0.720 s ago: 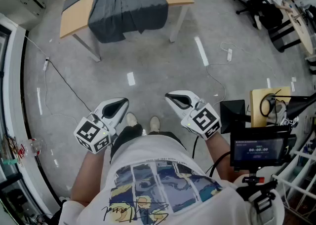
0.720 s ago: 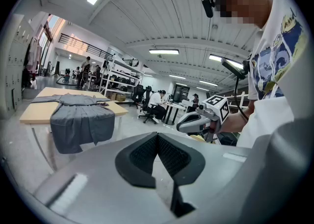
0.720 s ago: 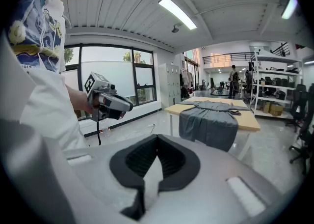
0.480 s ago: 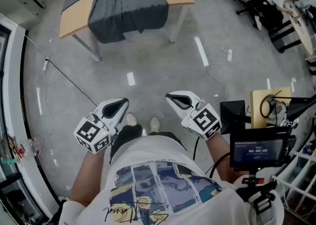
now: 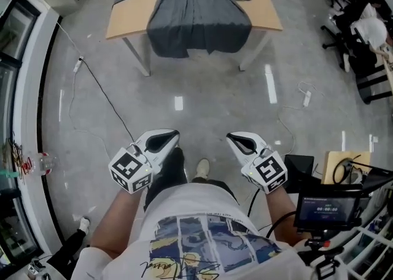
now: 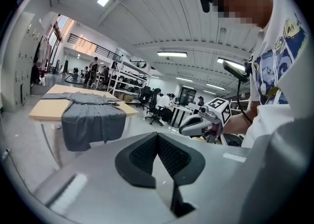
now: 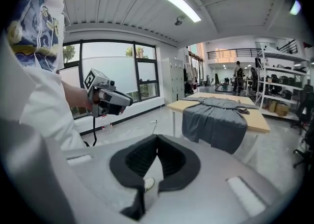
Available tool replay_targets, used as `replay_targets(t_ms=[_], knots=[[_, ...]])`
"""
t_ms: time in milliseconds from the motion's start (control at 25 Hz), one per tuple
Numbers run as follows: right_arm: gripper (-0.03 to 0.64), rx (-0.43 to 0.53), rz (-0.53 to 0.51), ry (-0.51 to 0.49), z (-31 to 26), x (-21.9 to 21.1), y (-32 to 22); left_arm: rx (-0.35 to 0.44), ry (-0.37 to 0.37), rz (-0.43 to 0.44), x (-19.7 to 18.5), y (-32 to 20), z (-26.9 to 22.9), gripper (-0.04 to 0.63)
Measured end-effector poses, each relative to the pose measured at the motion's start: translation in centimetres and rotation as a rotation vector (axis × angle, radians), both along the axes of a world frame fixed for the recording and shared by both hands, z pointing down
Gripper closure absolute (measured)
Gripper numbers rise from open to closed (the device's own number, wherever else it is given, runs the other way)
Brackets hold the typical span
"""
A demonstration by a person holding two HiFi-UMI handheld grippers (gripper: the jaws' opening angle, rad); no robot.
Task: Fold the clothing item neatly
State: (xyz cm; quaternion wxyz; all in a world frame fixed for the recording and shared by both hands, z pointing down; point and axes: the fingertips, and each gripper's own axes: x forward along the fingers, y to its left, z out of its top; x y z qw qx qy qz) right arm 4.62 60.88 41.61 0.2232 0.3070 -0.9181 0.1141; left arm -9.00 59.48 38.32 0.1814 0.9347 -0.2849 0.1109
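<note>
A grey long-sleeved dress lies spread on a light wooden table far ahead, its skirt hanging over the front edge. The dress also shows at the left of the left gripper view, and the dress at the right of the right gripper view. My left gripper is shut and holds nothing, low in front of the person's body. My right gripper is likewise shut and empty. Both are well short of the table, over the floor.
A grey polished floor with a cable lies between me and the table. A stand with a screen is at the right. Office chairs and people sit at the far right. A window wall runs along the left.
The person has stepped towards the table, so the table and dress sit nearer the middle top of the head view. Both grippers stay shut and keep their places before the body.
</note>
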Motion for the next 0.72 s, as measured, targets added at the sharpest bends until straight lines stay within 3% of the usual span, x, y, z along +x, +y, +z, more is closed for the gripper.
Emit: replay_targets(t_ms=[320, 720], knots=[[0.614, -0.004, -0.001, -0.015, -0.8, -6.2, -9.6, 0.038, 0.015, -0.041, -7.1, -9.0, -0.2, 0.589], [0.611, 0.023, 0.024, 0.005, -2.8, -13.0, -19.2, 0.048, 0.014, 0.029, -12.4, -18.3, -1.0, 0.589]])
